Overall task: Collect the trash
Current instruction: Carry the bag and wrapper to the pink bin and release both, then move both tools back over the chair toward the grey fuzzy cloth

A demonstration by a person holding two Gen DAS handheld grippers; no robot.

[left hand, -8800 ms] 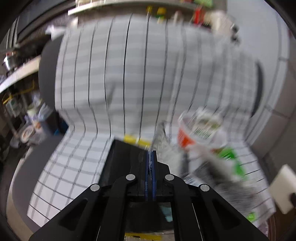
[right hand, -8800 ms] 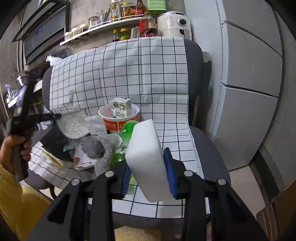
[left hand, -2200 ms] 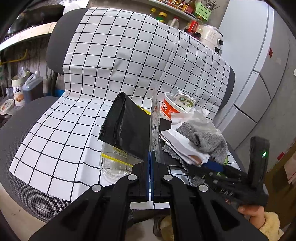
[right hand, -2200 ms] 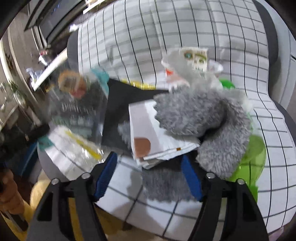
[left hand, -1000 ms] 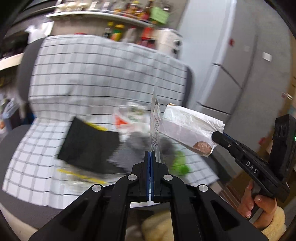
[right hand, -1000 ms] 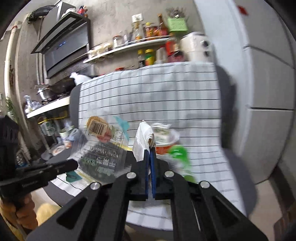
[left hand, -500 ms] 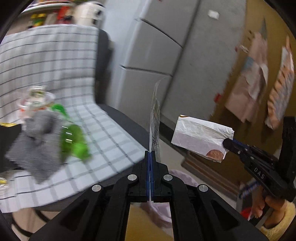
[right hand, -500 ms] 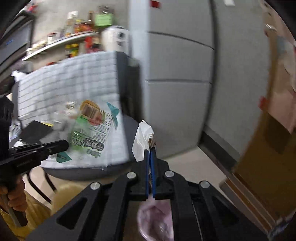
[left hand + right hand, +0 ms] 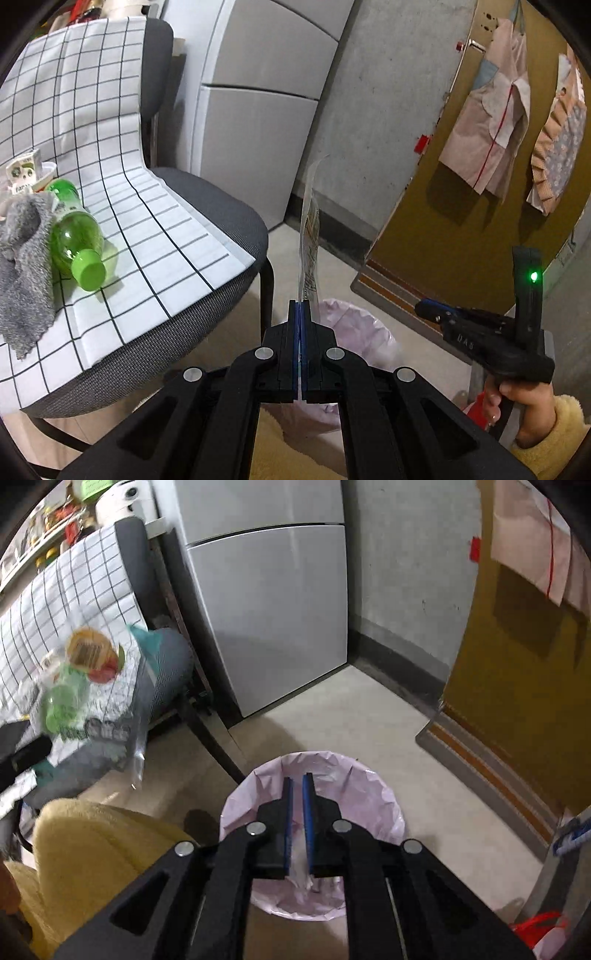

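Note:
My left gripper point(image 9: 298, 308) is shut on a clear printed plastic wrapper point(image 9: 309, 236), seen edge-on and standing upright above the pink-lined trash bin point(image 9: 354, 325). The wrapper also shows flat in the right wrist view point(image 9: 85, 698), held at the left. My right gripper point(image 9: 296, 779) is slightly open and empty, directly over the bin point(image 9: 369, 794); it also shows in the left wrist view point(image 9: 424, 306). A white paper wrapper point(image 9: 297, 871) lies inside the bin between the fingers.
The chair point(image 9: 207, 206) with a checked cloth holds a green bottle point(image 9: 75, 240), a grey cloth point(image 9: 22, 251) and a cup with a carton point(image 9: 26, 173). A grey fridge point(image 9: 273, 602) and a brown door point(image 9: 517, 672) stand behind the bin.
Both grippers swung from the chair to over the bin. My right gripper opened and the white paper wrapper it held dropped into the bin. The left still grips the plastic wrapper.

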